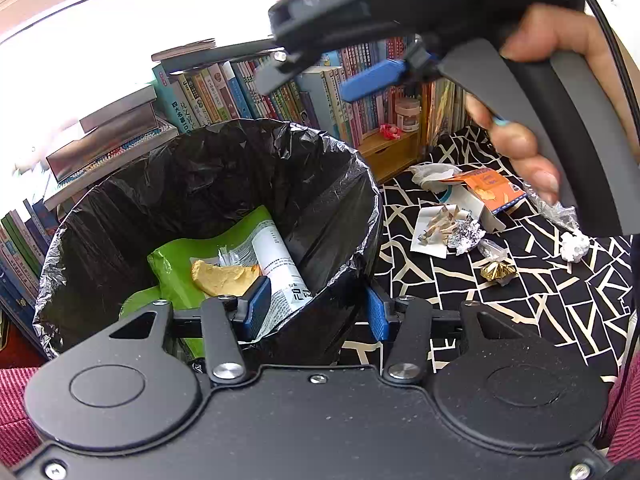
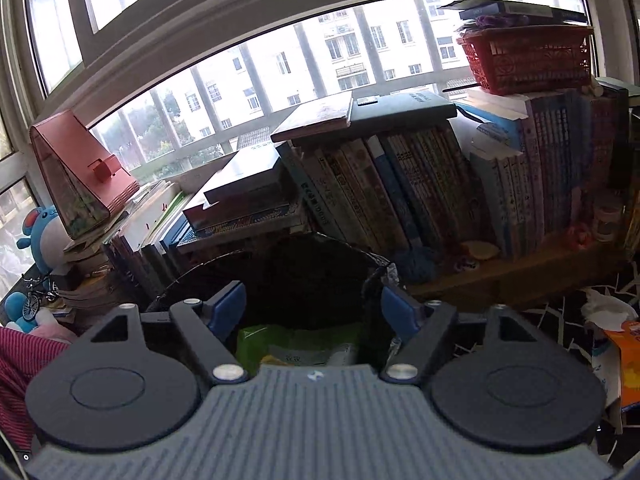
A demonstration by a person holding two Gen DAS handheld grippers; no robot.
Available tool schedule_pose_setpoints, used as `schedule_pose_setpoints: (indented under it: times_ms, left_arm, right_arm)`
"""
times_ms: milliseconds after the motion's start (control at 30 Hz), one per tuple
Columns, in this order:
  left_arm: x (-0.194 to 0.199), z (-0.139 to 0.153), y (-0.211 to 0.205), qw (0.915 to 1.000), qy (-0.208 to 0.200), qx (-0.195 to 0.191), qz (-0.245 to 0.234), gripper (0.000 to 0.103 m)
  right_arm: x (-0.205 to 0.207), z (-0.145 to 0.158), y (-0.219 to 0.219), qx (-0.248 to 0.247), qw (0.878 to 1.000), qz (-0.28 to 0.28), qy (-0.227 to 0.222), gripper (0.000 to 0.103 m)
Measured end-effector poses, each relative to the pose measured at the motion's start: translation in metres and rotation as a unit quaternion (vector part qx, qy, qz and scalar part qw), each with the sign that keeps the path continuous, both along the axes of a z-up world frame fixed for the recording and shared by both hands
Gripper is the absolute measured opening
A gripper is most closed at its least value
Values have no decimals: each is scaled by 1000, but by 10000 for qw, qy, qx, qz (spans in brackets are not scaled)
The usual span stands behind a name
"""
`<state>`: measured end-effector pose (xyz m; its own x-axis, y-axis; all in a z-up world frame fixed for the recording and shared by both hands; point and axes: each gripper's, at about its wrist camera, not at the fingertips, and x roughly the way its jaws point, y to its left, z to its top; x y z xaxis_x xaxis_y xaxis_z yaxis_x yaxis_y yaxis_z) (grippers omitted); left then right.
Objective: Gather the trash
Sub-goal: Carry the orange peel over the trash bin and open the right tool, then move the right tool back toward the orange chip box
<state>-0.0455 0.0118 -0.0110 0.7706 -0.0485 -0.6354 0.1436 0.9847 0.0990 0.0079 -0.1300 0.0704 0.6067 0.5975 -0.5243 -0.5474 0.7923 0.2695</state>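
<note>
The left gripper (image 1: 316, 308) fingers clamp the bin's (image 1: 216, 208) liner rim; the right gripper (image 2: 314, 308), fingers spread and empty, hovers above, books (image 2: 400, 184) crowding behind.

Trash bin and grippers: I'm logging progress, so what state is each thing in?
Trash bin: upright, lined, partly filled.
Left gripper: shut on the bin's rim.
Right gripper: open, empty, above the bin.
Foil ball: on the cloth.
Orange box: torn open.
</note>
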Motion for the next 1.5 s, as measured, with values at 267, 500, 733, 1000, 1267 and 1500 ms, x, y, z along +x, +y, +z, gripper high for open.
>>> schedule_pose_setpoints:
  times_ms: [267,500,733,1000,1267,1500]
  left_arm:
    - [0,0,0,10000,3,-5,0,48]
    - [0,0,0,10000,-2,6,-2,48]
    - [0,-1,1,10000,-8,18,-2,48]
    - [0,-1,1,10000,-7,20,-1,48]
    - [0,-1,1,10000,-6,22,-2,49]
    - [0,-1,1,10000,-9,25,-1,49]
  right_arm:
    - [1,-9,-37,-178,9977,-630,149,86]
    - [2,-18,-65,-387,9930,-1096,228,87]
    - [9,-37,-102,-534,9815,-1809,324,88]
    - [24,-71,-164,-590,9466,-3122,554,88]
    - [44,-94,-222,-256,9049,-4150,913,89]
    - [63,-125,-250,149,8741,-4636,1442,89]
